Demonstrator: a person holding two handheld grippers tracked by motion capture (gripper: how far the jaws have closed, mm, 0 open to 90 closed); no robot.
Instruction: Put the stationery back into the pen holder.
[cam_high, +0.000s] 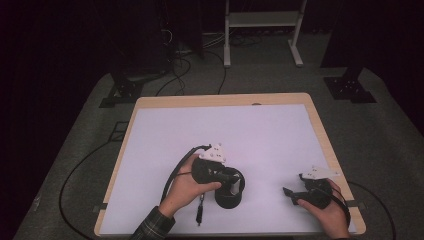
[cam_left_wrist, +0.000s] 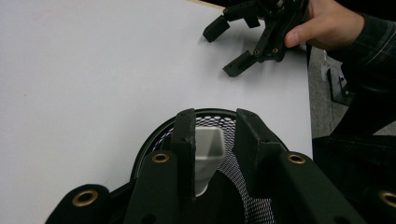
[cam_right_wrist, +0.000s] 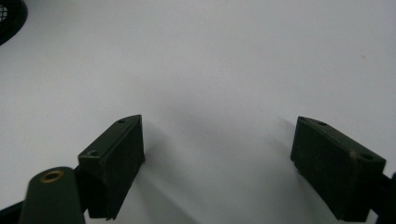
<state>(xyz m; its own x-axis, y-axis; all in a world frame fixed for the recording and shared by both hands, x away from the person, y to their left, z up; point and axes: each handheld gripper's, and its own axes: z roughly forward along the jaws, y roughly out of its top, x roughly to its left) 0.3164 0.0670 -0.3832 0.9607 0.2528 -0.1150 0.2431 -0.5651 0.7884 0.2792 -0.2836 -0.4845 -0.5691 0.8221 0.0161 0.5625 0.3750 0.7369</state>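
Left gripper (cam_left_wrist: 214, 140) sits low over a black mesh cup (cam_left_wrist: 219, 122) near the front middle of the table; its jaws stand fairly close together, reaching down into the cup's mouth. Between them stands a pale grey piece (cam_left_wrist: 208, 156) with a squarish top, lying against the left-hand jaw; a gap shows on the other side, so I cannot tell whether it is truly clamped. From the high view the same gripper (cam_high: 235, 182) lies across the top of the mesh cup (cam_high: 229, 199), and the person's left hand (cam_high: 187, 187) wraps its body, a plaid sleeve (cam_high: 152, 226) entering from the bottom edge. Cable loops back from it along the sheet.

Right gripper (cam_right_wrist: 217, 163) rests well apart from the cup, jaws wide apart with bare white sheet between them, nothing held. High view places it (cam_high: 292, 195) near the front right corner, right hand (cam_high: 330, 212) around its body, grey three-cornered plate on top. Left gripper view shows it (cam_left_wrist: 233, 44) farther off, jaws spread, tips down near the surface.

White sheet (cam_high: 225, 130) covers most of the table (cam_high: 320, 125), wooden rim showing at the far and right edges
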